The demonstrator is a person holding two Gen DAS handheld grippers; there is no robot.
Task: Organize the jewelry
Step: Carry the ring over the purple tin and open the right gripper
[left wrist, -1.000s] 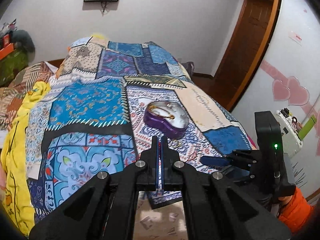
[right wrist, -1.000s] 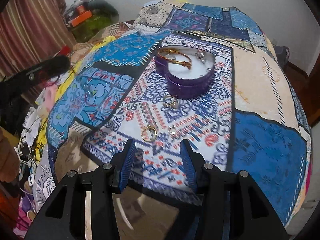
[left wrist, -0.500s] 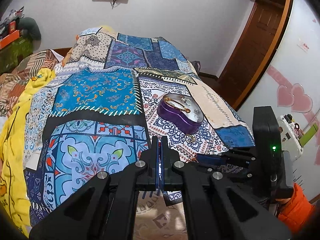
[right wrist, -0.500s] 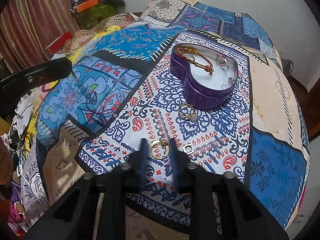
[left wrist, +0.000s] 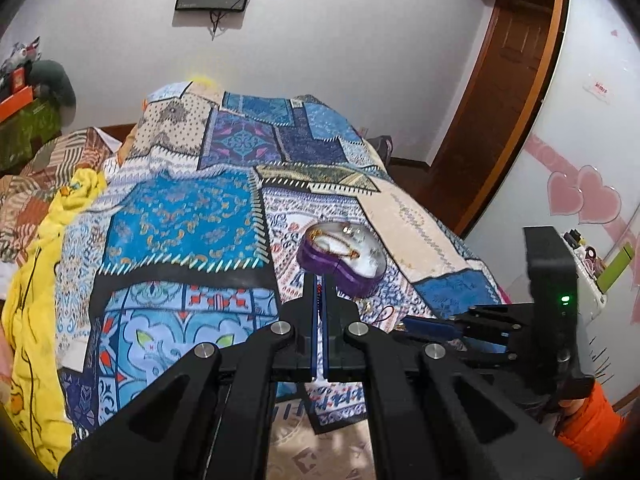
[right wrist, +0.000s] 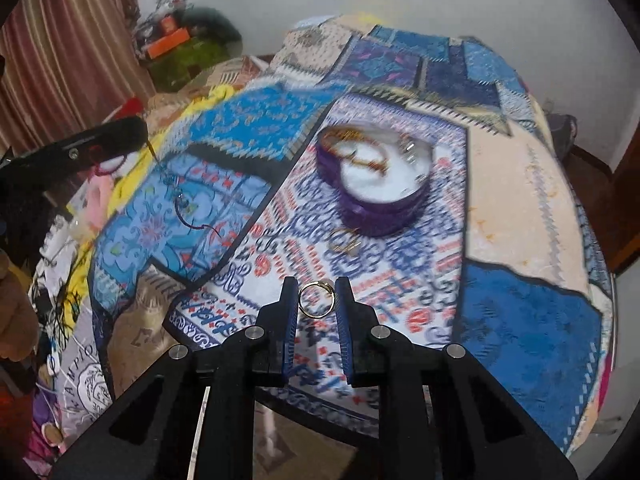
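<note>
The bed under its blue, white and cream patchwork quilt (right wrist: 520, 208) carries everything. On the quilt sits the purple heart-shaped jewelry box with a white lining (right wrist: 380, 184), which already holds a gold-and-red bracelet and a few small pieces too blurred to name. It lies straight ahead of the right tool (right wrist: 318, 300) and a little to its right, well apart, with one more gold ring (right wrist: 345, 240) lying on the quilt just short of the box.

The right tool is the nearer one and has the load: its two blue-padded fingers pinch a thin gold ring (right wrist: 317, 299) edge to edge, the hoop standing face-on between them. The coming move looks like a forward carry over the rim of the box.

The left tool (left wrist: 319, 300) is closed on a thin beaded cord with a dark loop (right wrist: 182, 200), which hangs from it over the quilt.

Writing: only a partial "AMPIO" on printed fabric (right wrist: 86, 376) at the bed's near left edge.
</note>
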